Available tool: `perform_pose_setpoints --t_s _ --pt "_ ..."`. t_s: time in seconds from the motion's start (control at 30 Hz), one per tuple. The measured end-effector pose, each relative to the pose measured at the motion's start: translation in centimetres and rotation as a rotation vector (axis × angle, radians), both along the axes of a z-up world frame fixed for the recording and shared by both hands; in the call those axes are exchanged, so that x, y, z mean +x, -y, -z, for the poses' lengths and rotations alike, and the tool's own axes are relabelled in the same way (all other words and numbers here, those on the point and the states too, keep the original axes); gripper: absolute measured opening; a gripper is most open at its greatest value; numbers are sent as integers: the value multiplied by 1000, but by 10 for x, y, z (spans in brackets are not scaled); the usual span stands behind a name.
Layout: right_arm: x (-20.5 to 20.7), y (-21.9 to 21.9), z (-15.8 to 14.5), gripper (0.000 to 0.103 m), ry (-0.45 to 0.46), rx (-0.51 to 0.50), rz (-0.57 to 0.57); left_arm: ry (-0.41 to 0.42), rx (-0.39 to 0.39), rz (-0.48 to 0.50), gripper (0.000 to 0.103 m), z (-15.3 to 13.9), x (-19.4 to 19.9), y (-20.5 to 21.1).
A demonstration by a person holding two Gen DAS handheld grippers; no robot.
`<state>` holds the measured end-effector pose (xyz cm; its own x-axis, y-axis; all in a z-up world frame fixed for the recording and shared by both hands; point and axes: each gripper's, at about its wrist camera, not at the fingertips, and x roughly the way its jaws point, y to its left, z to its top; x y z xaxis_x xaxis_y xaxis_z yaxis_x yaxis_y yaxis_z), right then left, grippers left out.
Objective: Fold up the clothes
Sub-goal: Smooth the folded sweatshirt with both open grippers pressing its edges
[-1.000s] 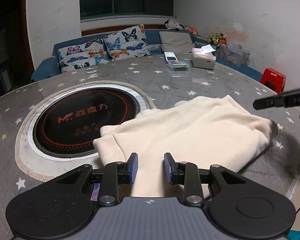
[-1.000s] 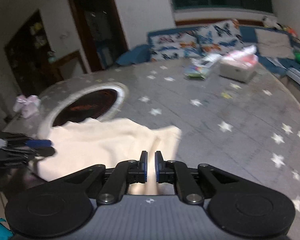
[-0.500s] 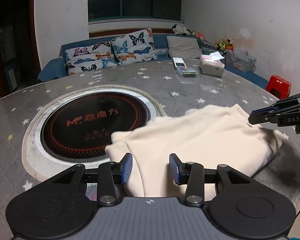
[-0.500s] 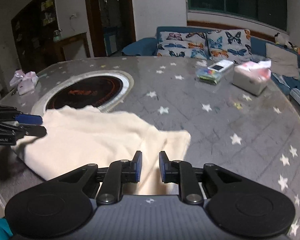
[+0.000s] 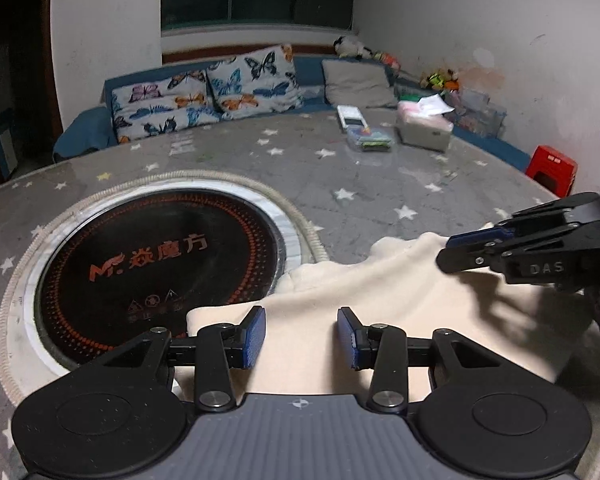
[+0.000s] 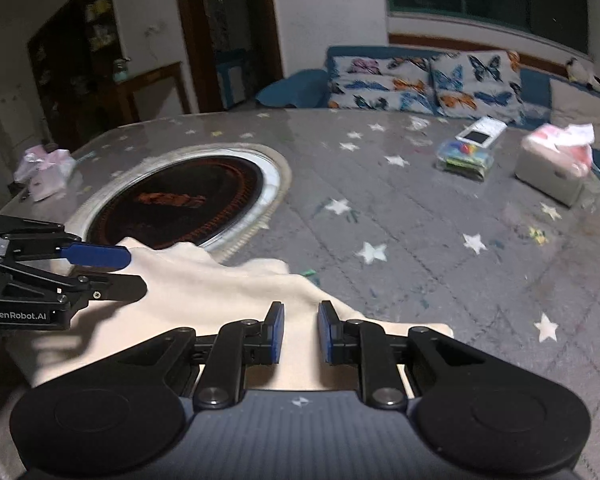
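A cream garment [image 5: 380, 304] lay folded into a rumpled, thick pad on the near part of the round grey worktop [image 5: 380, 184], its cloth soft and fleecy, its far edge wavy and lumpy. One corner of it overlapped the rim of the black induction plate [image 5: 156, 264] set into the worktop; the right wrist view showed the same edge [image 6: 204, 276] just touching the plate's pale ring.

The left tool [image 5: 300, 336] hung over the near edge of the garment with its blue pads spread wide and nothing between them. The right tool [image 6: 299, 332] was likewise parted, by a narrower gap, over the garment's other end, with only cloth beneath it and nothing pinched. Each tool appeared in the other's view, held low above the cloth.

Farther off on the worktop stood a white tissue box [image 5: 424, 132] with a pink pack and a sheet sticking out of its top. Beside it lay a clear case [image 5: 370, 140] holding small coloured items, with a white device [image 5: 350, 116] just behind it. A pink-and-white bundle [image 6: 44, 168] sat near the worktop's far left edge in the right wrist view.

The worktop cover was grey with pale stars. Behind it ran a blue sofa [image 5: 88, 136] with butterfly cushions [image 5: 204, 96], a dark window above it, and a red stool [image 5: 552, 168] by the stained white wall.
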<state>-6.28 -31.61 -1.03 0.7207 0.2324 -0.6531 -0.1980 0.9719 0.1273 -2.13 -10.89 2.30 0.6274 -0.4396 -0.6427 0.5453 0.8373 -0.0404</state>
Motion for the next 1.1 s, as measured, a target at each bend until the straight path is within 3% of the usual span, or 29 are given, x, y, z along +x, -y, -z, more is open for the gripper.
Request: perform_pose_setpoints --t_s 0.27,0.37,0.57,0.7,0.87,0.93,1.1 --pt "7 -18 -10 20 18 -18 -28 7 -21 4 44 -10 2 7" --pt "16 -29 -7 27 5 -32 -44 -15 2 -9 45 -6 9 14" --pt "18 -39 -8 32 15 -50 -43 -41 10 -43 57 -3 16 16" --pt "8 -44 -13 41 31 -64 -65 -47 13 -56 66 -3 15 16" --pt "1 -47 -10 43 15 -70 -65 -57 17 -78 73 -3 14 14" --pt "-4 -48 -12 50 19 -69 -74 -50 14 -82 78 -4 11 12" --pt "-18 -53 -13 56 21 -70 -87 -46 15 -95 87 -5 7 9"
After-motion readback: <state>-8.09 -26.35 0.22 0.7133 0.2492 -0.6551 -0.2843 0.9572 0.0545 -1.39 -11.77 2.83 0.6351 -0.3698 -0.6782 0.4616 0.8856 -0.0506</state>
